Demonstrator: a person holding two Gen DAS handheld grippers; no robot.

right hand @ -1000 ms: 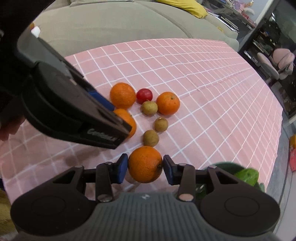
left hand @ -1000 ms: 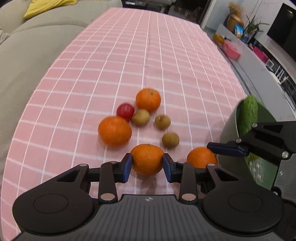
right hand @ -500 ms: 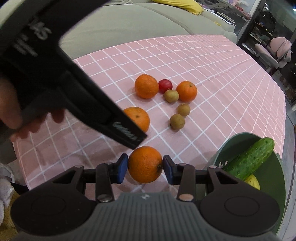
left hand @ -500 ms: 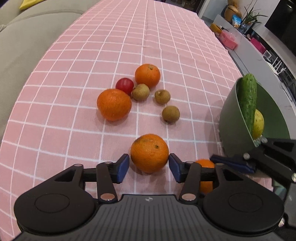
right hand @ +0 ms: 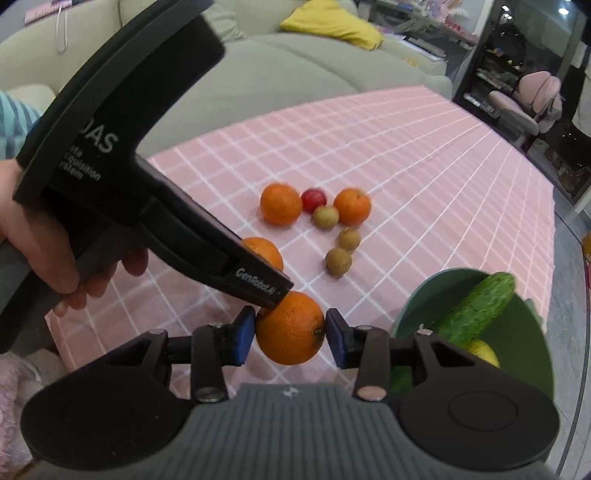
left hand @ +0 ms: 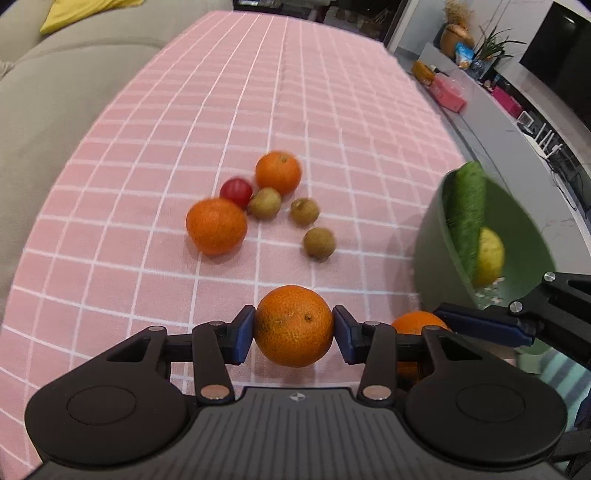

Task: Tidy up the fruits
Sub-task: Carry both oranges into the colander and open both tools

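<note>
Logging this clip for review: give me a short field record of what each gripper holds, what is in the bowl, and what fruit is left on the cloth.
left gripper: shut on an orange
right gripper: shut on another orange
green bowl: holds a cucumber and a yellow fruit
on the pink checked cloth: two loose oranges, a red fruit, three small brown fruits
background: sofa with a yellow cushion
</note>
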